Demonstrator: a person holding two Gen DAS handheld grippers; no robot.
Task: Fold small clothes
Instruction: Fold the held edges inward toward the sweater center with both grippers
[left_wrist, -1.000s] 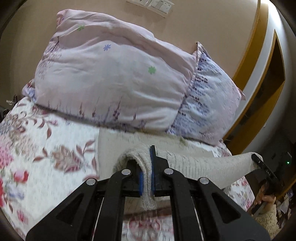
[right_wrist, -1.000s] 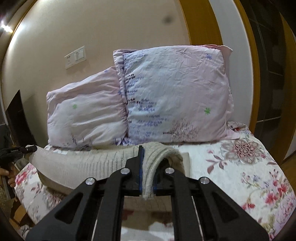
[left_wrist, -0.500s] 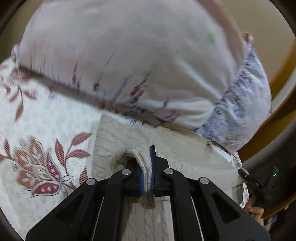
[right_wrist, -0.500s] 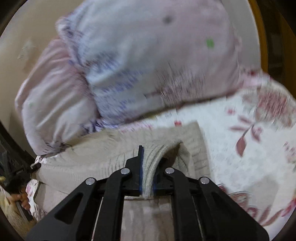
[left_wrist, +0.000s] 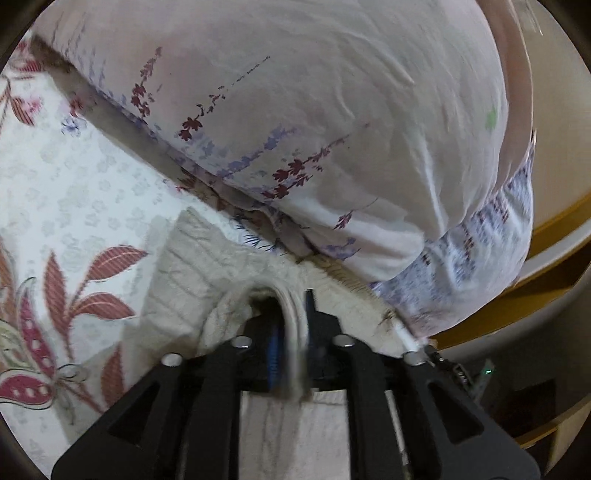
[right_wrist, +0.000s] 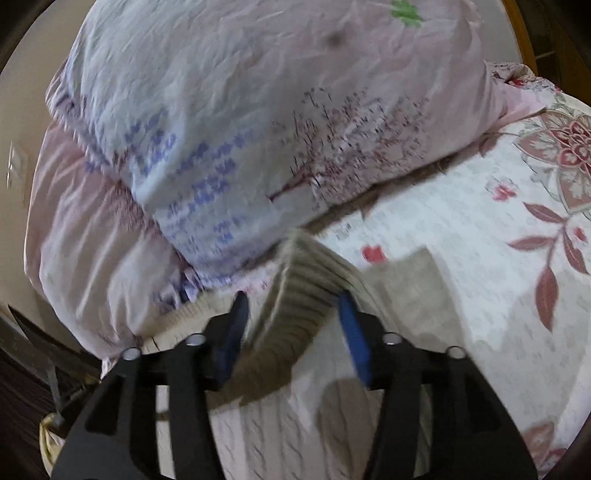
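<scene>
A cream cable-knit garment (left_wrist: 192, 273) lies on the flowered bedspread (left_wrist: 74, 192), folded over itself close to the pillows. My left gripper (left_wrist: 291, 332) is shut on a ribbed edge of the garment, low over the bed. In the right wrist view my right gripper (right_wrist: 295, 325) stands open, its blue pads apart, with the ribbed edge of the garment (right_wrist: 295, 295) loose between them and slumping onto the layer below.
Two pale floral pillows (left_wrist: 295, 110) (right_wrist: 258, 110) lean against the wall right behind the garment. The flowered bedspread (right_wrist: 498, 221) stretches to the right. A wooden door frame (left_wrist: 554, 229) and a dark floor lie beyond the bed's edge.
Both grippers have carried the garment's edge forward and down towards the pillows, folding it over. The right gripper has opened and let go of the edge; the left stays shut.
</scene>
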